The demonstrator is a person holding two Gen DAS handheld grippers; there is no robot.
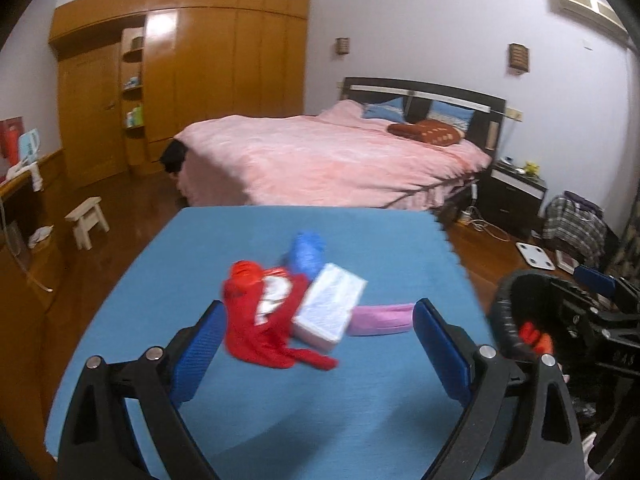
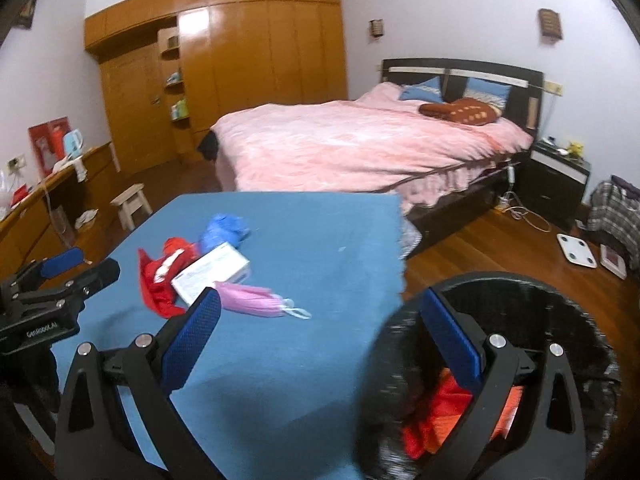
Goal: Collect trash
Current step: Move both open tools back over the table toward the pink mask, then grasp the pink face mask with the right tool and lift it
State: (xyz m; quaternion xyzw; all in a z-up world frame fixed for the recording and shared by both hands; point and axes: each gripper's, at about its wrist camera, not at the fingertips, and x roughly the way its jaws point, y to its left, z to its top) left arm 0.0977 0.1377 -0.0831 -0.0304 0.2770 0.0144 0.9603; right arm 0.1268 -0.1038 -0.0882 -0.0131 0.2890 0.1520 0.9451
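Note:
A pile of trash lies on the blue table (image 1: 360, 240): a red wrapper (image 1: 260, 316), a white box (image 1: 330, 306), a blue crumpled bag (image 1: 306, 254) and a pink face mask (image 1: 380, 318). My left gripper (image 1: 318, 338) is open and empty, just short of the pile. A black bin (image 2: 520, 320) stands at the table's right edge, with orange and red trash (image 2: 440, 412) inside. My right gripper (image 2: 320, 332) is open and empty, above the table edge and bin rim. The pile also shows in the right wrist view: wrapper (image 2: 160, 276), box (image 2: 212, 272), mask (image 2: 252, 298).
A pink bed (image 1: 328, 156) stands beyond the table, a wooden wardrobe (image 1: 192, 72) behind it. A small stool (image 1: 86, 216) and a side counter (image 1: 16, 184) are at left. A white scale (image 2: 576, 250) and a dark nightstand (image 2: 556, 184) are at right.

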